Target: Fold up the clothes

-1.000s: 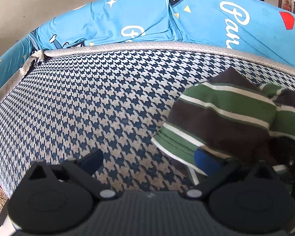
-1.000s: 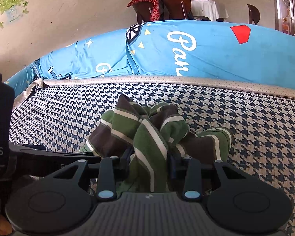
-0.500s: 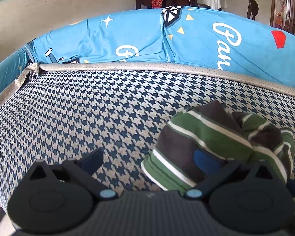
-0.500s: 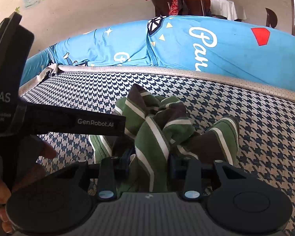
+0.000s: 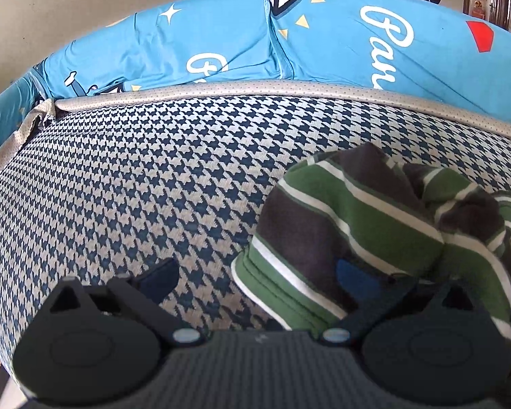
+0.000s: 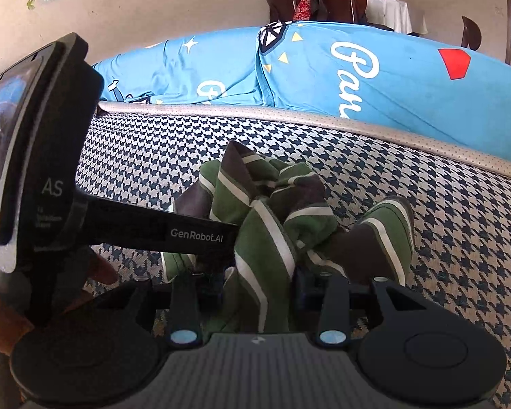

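Note:
A green, brown and white striped garment (image 5: 357,218) lies bunched on the houndstooth seat (image 5: 136,177) of a sofa. My left gripper (image 5: 255,277) is open, its fingers spread wide; the garment's hemmed edge lies over the right finger (image 5: 354,277), and the left finger sits over bare cushion. In the right wrist view the garment (image 6: 255,211) stands up in a crumpled bunch, and my right gripper (image 6: 259,293) is shut on a fold of it. The left tool's black housing (image 6: 51,170) reaches in from the left, its arm touching the bunch.
A bright blue printed cover (image 5: 323,41) drapes the sofa back behind a beige piped edge (image 5: 255,87). Bare houndstooth cushion stretches left of the garment. A hand (image 6: 3,313) holds the left tool. Chairs and a white-clothed table (image 6: 388,13) stand far behind.
The left gripper has come in closer to the garment, whose edge now lies over its right finger. The right gripper stays shut on the bunch.

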`<state>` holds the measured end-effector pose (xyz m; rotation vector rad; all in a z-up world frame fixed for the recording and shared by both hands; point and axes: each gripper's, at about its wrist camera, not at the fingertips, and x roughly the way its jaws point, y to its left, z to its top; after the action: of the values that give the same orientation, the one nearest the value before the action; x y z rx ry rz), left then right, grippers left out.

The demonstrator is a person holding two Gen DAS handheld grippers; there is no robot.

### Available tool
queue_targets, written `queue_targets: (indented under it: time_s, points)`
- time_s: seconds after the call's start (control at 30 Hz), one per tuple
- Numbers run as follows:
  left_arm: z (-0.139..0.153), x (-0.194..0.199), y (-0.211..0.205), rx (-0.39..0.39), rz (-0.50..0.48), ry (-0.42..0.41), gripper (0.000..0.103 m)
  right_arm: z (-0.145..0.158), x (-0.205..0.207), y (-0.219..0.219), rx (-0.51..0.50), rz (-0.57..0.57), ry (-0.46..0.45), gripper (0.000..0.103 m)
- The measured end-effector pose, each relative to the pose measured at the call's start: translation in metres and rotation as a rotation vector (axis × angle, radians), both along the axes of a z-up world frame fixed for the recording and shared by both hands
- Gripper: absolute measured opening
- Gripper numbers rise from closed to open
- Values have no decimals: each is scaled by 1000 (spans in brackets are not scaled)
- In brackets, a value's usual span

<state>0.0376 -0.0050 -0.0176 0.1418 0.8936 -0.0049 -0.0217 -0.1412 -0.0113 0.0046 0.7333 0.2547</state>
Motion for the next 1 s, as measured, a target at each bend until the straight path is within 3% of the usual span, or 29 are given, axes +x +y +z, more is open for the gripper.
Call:
queue_targets:
  time_s: [0.33, 1.0]
  points:
    - [-5, 2, 1, -9, 10, 19, 103, 0, 0, 4, -29, -21, 6, 40]
    - [-8, 4, -1, -9, 13, 35, 103, 2, 1, 5, -58, -52, 39, 51]
